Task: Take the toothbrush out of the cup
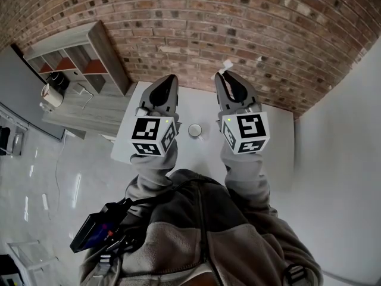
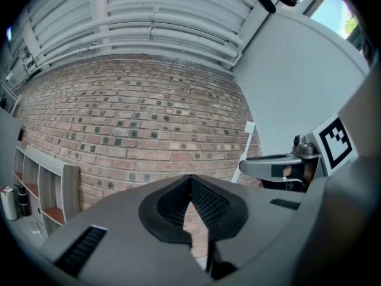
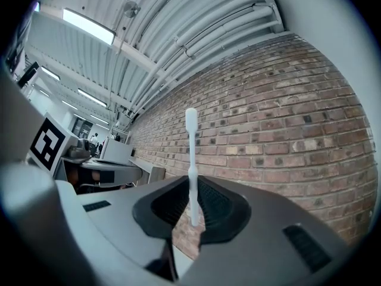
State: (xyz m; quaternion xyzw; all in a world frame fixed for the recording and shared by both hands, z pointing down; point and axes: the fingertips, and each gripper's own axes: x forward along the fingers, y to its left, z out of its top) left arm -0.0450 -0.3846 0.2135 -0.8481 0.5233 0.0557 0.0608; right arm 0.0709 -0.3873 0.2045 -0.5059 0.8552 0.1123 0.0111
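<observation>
My left gripper was shut on nothing, its jaws pressed together, raised near the desk's left edge. The cup stood towards the desk's middle, between my two grippers. My right gripper was clamped on the white toothbrush, which stuck up out of the jaws, well clear of the cup.

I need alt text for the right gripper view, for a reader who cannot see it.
The right gripper holds a white toothbrush in its shut tongs; the brush sticks out past their tips. Behind is a brick wall.
</observation>
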